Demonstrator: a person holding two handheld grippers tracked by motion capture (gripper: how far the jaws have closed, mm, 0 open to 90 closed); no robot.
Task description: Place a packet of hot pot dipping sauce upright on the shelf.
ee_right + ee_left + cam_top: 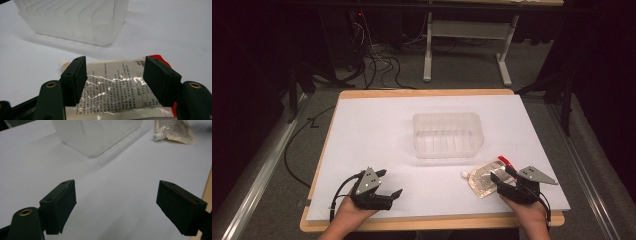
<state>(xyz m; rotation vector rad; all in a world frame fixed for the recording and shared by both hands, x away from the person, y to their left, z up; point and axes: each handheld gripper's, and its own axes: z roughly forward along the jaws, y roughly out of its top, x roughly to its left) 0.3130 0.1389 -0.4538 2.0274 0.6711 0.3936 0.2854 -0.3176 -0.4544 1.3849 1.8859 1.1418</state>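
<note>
A clear spouted pouch [484, 181] with printed text, a white cap and a red end lies flat on the white sheet at the right front. My right gripper [502, 173] hovers over its near end. In the right gripper view the pouch [112, 85] runs under and past both jaws, and the right gripper [115, 61] stands open, with the pads not pressing it. My left gripper [391, 182] rests at the left front, and the left gripper [117, 185] is wide open over bare sheet. A translucent ribbed plastic tub [447, 150] stands mid-table.
The tub [97, 132] and pouch [175, 130] lie ahead of the left jaws. The sheet covers a wooden tabletop [432, 222] whose edge runs close behind both hands. Beyond the table stand a grey desk frame [428, 55] and floor cables [382, 65].
</note>
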